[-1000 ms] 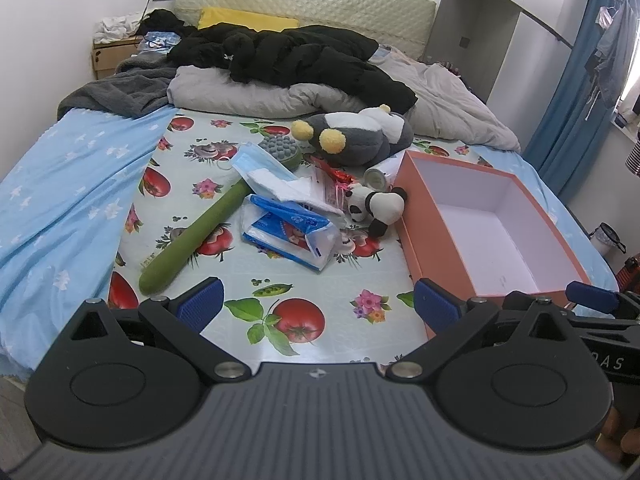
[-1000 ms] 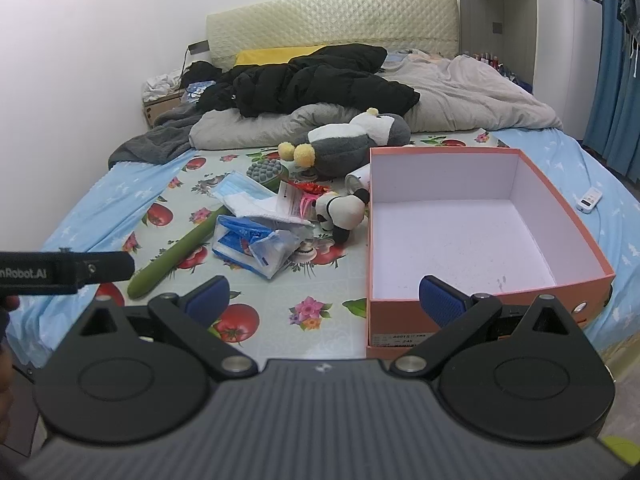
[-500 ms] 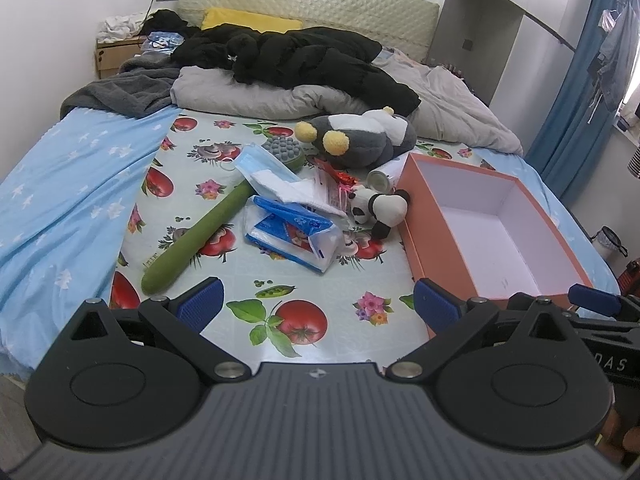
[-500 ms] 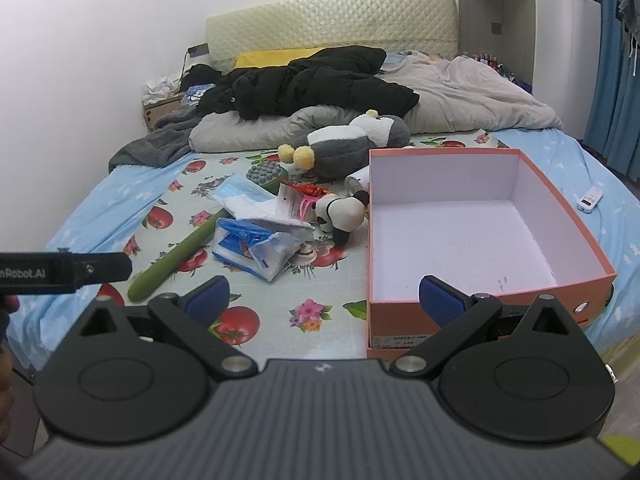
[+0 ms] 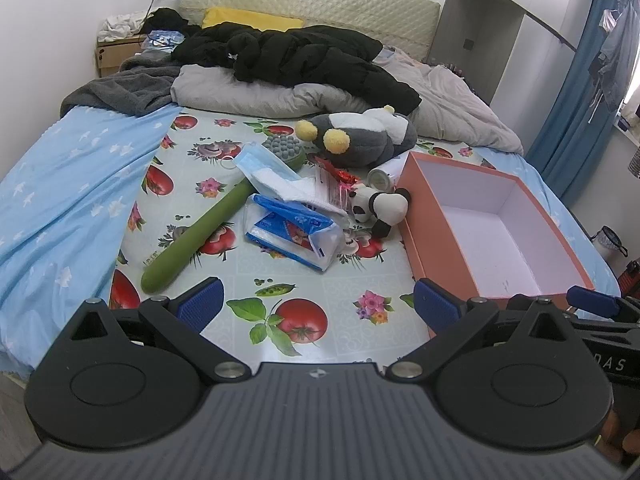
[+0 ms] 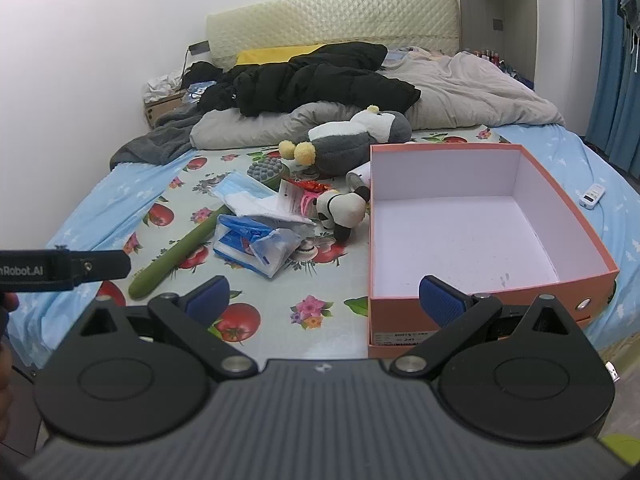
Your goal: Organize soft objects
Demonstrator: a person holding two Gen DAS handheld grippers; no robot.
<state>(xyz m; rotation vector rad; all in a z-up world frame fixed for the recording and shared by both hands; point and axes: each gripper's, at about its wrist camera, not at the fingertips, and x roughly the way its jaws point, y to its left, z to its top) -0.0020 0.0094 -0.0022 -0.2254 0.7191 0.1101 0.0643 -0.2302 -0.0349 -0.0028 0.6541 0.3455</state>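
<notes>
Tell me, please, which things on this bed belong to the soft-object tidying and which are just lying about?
For the job: small panda plush, big grey plush, face mask, tissue pack, orange box.

Just lying about: green massage stick, black jacket, grey duvet, remote.

Home bedroom: bed [image 5: 72,184], headboard [image 5: 312,4].

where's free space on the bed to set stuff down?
Inside the orange box: bare. Fruit-print sheet between the tissue pack and both grippers' jaws: bare. Blue sheet left of the green massage stick: bare. Crowded from face mask to panda plush.
</notes>
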